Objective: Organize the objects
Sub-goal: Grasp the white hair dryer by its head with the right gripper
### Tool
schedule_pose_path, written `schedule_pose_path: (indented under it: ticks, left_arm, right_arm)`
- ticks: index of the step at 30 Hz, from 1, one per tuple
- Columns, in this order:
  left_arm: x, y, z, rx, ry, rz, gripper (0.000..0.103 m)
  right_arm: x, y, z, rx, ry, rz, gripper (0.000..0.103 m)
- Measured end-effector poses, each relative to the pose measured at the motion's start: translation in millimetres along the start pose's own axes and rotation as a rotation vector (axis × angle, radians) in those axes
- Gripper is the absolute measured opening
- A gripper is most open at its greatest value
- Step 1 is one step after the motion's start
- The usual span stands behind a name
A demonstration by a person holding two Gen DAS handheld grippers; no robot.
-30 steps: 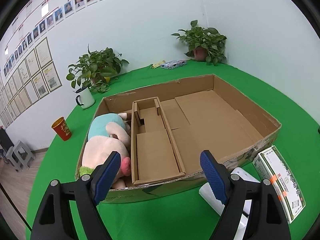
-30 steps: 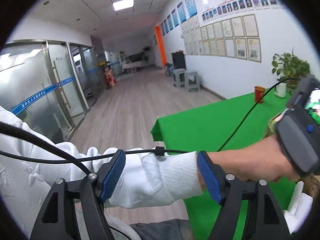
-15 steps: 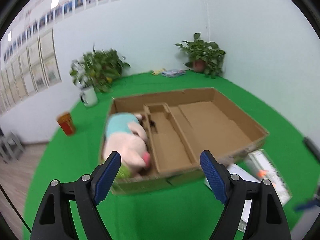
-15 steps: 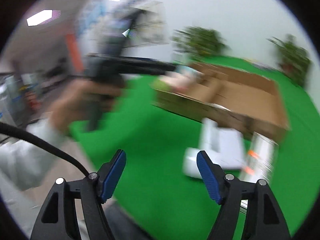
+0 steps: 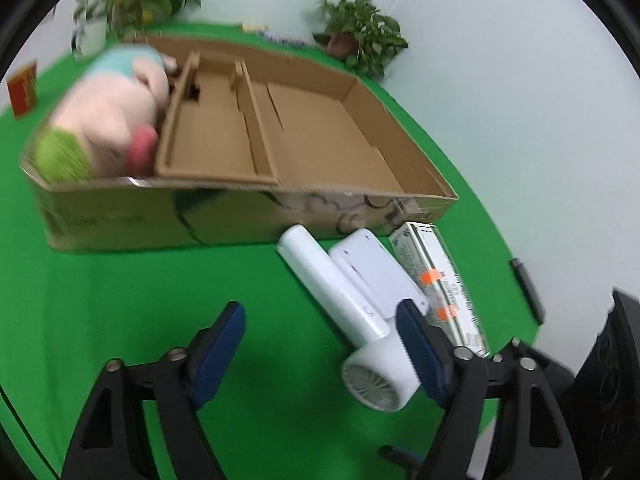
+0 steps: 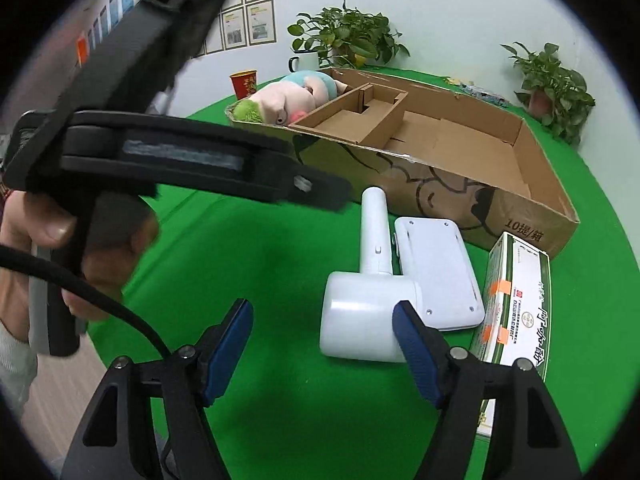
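White hair dryer [image 6: 370,304] flat on the green tablecloth [image 6: 256,264], handle aimed away toward the cardboard box [image 6: 520,208], fat barrel end nearest, just ahead of the right gripper [image 6: 322,350] and slightly toward its right-hand finger; barrel edge partly hidden behind that blue pad [image 6: 414,354], no contact visible. Right gripper jaws apart and closing, with only bare cloth between the pads. In the left wrist view, same hair dryer [image 5: 360,316] lying ahead and to the right of the left gripper [image 5: 320,354], vented rear face turned toward the camera, close by the right-hand pad [image 5: 420,354]; whether touching, cannot tell. Left gripper jaws likewise spread and closing, nothing gripped, green cloth in the gap. Flat white device [image 6: 436,272] touching the dryer's handle on the far right side, and a green-and-white carton [image 6: 516,300] with orange tape just right of that, both beyond the right finger. Further ahead, the long shallow cardboard box, open-topped, with an inner cardboard divider tray [image 6: 352,114] left of centre. Pink plush toy [image 6: 288,98] with a teal top and green tuft in the box's leftmost compartment. Beyond the box's left end, a red paper cup [image 6: 244,83] and a white mug [image 6: 300,63] beside a potted plant [image 6: 348,36]; second potted plant [image 6: 554,80] far right by the wall. Left of the right gripper, a hand [image 6: 60,264] wrapped around the left gripper's black handle.
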State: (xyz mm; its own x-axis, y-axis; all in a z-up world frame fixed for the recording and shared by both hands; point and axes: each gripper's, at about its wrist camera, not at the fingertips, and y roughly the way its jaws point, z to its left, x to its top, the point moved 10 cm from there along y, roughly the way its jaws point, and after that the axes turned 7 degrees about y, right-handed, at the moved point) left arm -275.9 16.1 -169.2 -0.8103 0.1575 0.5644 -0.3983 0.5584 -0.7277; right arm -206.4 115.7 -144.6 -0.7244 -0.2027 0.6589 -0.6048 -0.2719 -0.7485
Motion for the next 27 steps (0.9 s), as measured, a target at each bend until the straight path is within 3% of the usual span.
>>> schedule_pose_path:
  ticks: [5, 13, 22, 27]
  left_arm:
    - [1, 8, -5, -0.028, -0.011, 0.006, 0.073]
    - [9, 27, -16, -0.053, -0.011, 0.051, 0.073]
    - [5, 44, -17, -0.055, -0.016, 0.087, 0.062]
    - [2, 53, -11, -0.053, -0.035, 0.1, 0.055]
  right_arm:
    - [1, 1, -6, 0.001, 0.047, -0.002, 0.064]
    - [10, 11, -14, -0.064, 0.017, -0.018, 0.064]
    - [14, 14, -31, -0.102, 0.055, -0.026, 0.064]
    - [5, 25, -29, -0.074, 0.052, 0.028, 0.06]
